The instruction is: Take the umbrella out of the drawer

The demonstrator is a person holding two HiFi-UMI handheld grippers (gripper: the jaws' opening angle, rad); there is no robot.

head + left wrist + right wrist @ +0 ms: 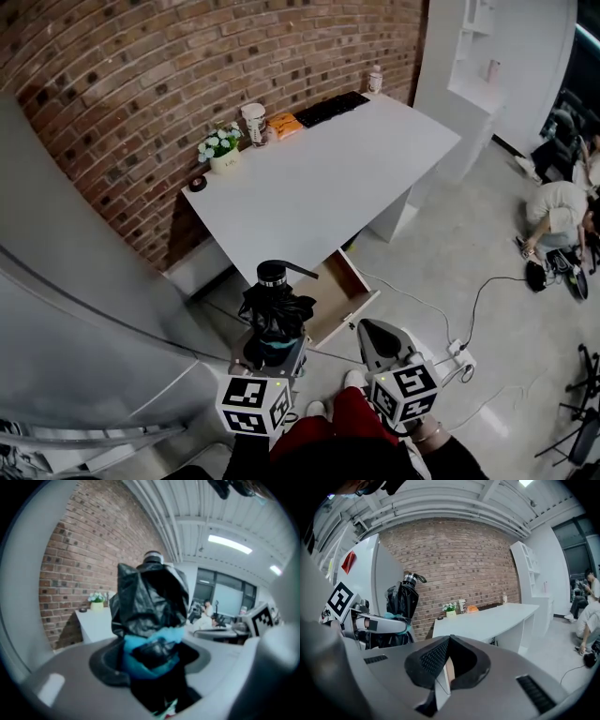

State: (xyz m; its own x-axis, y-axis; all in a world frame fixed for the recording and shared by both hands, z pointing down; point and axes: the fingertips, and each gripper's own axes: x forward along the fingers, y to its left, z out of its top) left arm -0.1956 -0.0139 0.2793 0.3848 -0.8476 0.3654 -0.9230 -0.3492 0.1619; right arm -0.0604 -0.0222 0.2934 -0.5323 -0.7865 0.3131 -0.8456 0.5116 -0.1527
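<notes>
Fingers (pixel 75 677) of your left gripper (pixel 272 349) clamp wide round the folded black umbrella (pixel 275 309), held upright and already clear of the open drawer (pixel 345 292). Grip firm, hold it vertical, mind the worktop (pixel 319 178) edge. Right gripper (pixel 380 339): fingers pressed together, empty; use it if the umbrella slips.

Left gripper (pixel 272 349), jaws wide and gripping, right gripper (pixel 379 334), jaws together

We are in what looks like an office: a long white desk (pixel 319 178) against a brick wall (pixel 187 66) carries a keyboard (pixel 330 108) and potted flowers (pixel 220 145), with white shelving (pixel 473 47) beside it and power cables (pixel 487 291) trailing across the floor (pixel 441 234)
</notes>
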